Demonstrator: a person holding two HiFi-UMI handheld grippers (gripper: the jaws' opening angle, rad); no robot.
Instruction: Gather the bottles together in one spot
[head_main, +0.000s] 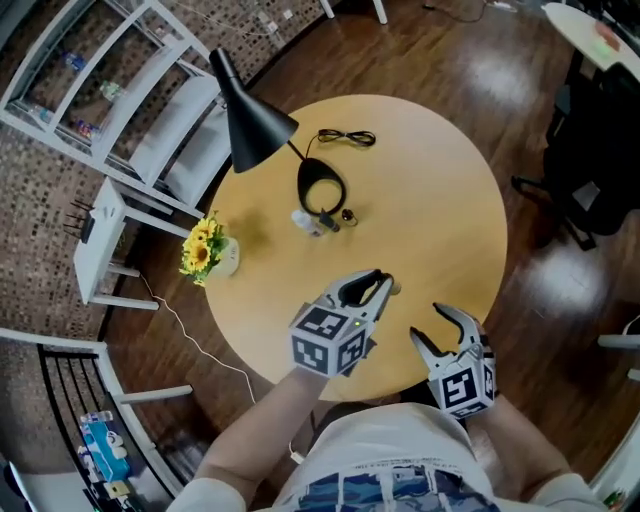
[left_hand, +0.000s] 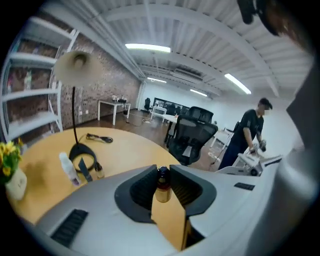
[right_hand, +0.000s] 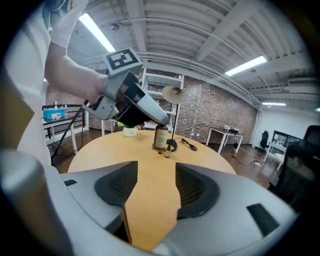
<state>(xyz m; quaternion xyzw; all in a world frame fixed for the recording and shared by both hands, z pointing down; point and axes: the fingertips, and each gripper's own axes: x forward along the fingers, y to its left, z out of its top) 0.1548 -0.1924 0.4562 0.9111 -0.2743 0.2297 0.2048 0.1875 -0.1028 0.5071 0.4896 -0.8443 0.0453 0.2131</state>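
Observation:
An amber bottle (left_hand: 162, 189) with a dark cap stands between the jaws of my left gripper (left_hand: 161, 175), which is shut on it. In the head view the left gripper (head_main: 378, 285) hovers over the near part of the round wooden table (head_main: 440, 190), and the bottle is mostly hidden by it. The right gripper view shows the same amber bottle (right_hand: 160, 138) held upright just above the table. A white bottle (head_main: 308, 222) and a tiny brown bottle (head_main: 347, 214) stand by the lamp base (head_main: 320, 186). My right gripper (head_main: 428, 322) is open and empty at the table's near edge.
A black desk lamp (head_main: 248, 120) leans over the table's left side. A vase of yellow flowers (head_main: 208, 248) sits at the left edge, and a black cable (head_main: 346, 138) at the far side. White shelves (head_main: 110, 90) stand left. A person (left_hand: 249, 136) and an office chair (left_hand: 192, 132) are beyond.

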